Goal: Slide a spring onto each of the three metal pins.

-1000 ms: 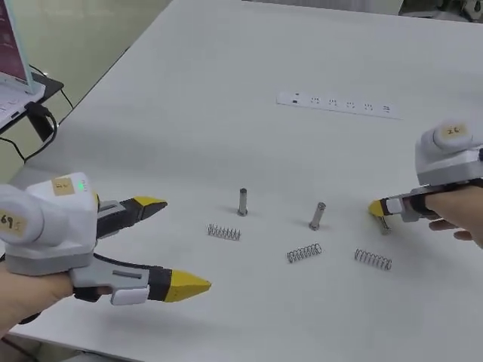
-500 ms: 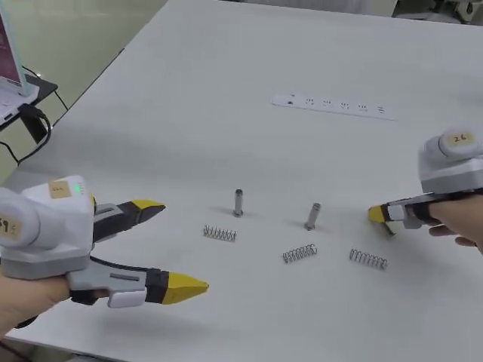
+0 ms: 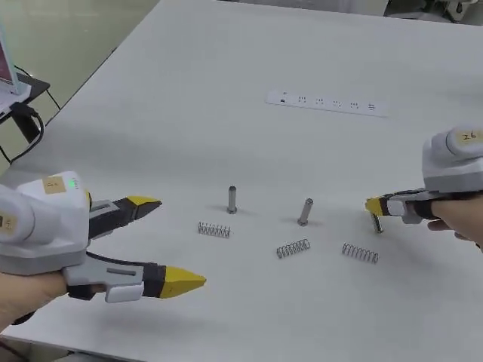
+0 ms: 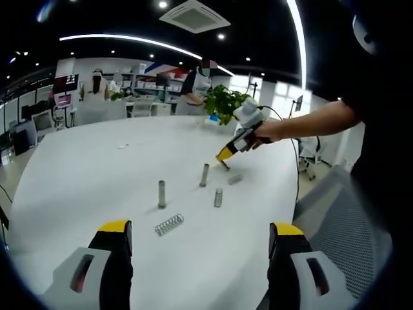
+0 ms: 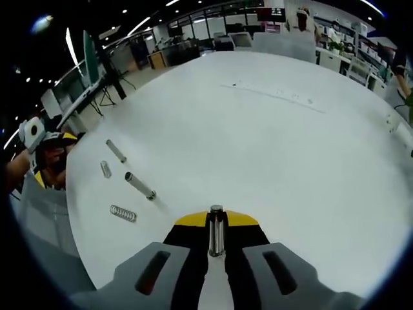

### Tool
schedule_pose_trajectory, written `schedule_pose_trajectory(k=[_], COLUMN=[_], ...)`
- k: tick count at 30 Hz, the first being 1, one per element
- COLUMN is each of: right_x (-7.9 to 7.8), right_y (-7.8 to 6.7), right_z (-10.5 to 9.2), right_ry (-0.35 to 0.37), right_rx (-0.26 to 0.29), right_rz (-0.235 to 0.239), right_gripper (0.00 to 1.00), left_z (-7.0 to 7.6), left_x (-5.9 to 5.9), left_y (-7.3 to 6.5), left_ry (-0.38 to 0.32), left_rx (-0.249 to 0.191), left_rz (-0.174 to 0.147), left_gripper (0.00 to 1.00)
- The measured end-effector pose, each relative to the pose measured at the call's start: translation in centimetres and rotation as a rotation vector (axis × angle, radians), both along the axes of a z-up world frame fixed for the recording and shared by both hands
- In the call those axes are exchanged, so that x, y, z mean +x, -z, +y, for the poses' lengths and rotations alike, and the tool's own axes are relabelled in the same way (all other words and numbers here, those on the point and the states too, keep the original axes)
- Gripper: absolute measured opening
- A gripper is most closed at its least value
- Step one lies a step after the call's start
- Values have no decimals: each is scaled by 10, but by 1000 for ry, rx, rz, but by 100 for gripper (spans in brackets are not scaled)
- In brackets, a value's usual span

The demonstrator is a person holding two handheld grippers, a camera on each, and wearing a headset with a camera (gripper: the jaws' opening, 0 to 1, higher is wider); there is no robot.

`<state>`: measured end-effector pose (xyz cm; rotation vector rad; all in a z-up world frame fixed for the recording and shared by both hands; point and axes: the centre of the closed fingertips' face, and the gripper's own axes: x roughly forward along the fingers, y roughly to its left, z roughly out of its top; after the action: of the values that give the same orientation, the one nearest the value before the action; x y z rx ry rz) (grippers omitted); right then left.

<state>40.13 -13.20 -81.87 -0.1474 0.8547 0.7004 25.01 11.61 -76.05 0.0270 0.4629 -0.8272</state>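
Note:
Two metal pins stand upright on the white table, one (image 3: pixel 232 199) on the left and one (image 3: pixel 305 212) in the middle. A third pin (image 3: pixel 375 222) hangs in my right gripper (image 3: pixel 373 206), which is shut on it; in the right gripper view this pin (image 5: pixel 215 234) sits between the jaws of the right gripper (image 5: pixel 216 219). Three springs lie flat in front of the pins: a left spring (image 3: pixel 213 230), a middle spring (image 3: pixel 293 248) and a right spring (image 3: pixel 359 253). My left gripper (image 3: pixel 164 241) hovers open and holds nothing, left of the left spring (image 4: pixel 169 224).
A white power strip (image 3: pixel 328 103) lies farther back on the table. The table's left edge (image 3: pixel 90 79) drops to a floor with cables. In the left gripper view a person stands far behind by a green plant (image 4: pixel 226 103).
The head camera has shifted a little, so everything sits slightly left and higher in view. Both grippers keep their places relative to the pins and springs.

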Motion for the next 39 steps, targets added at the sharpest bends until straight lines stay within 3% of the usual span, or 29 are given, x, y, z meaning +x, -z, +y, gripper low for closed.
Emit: schedule_pose_trajectory(k=[2,20,39], right_x=[-1,-5,-10], right_y=[-2,-14,-12], right_z=[3,-1,0], right_ry=[-5,-13,-66], right_rx=[14,21,-30], right_rz=[-12,-72,-96], right_gripper=[5,5,6], left_z=[-1,-7,-8], left_x=[-2,-1,-2], left_y=[0,-5,-4], left_ry=[2,-2,-2], left_rx=[-1,-11,-14], left_rz=[11,-4,-4], left_gripper=[83,84,84])
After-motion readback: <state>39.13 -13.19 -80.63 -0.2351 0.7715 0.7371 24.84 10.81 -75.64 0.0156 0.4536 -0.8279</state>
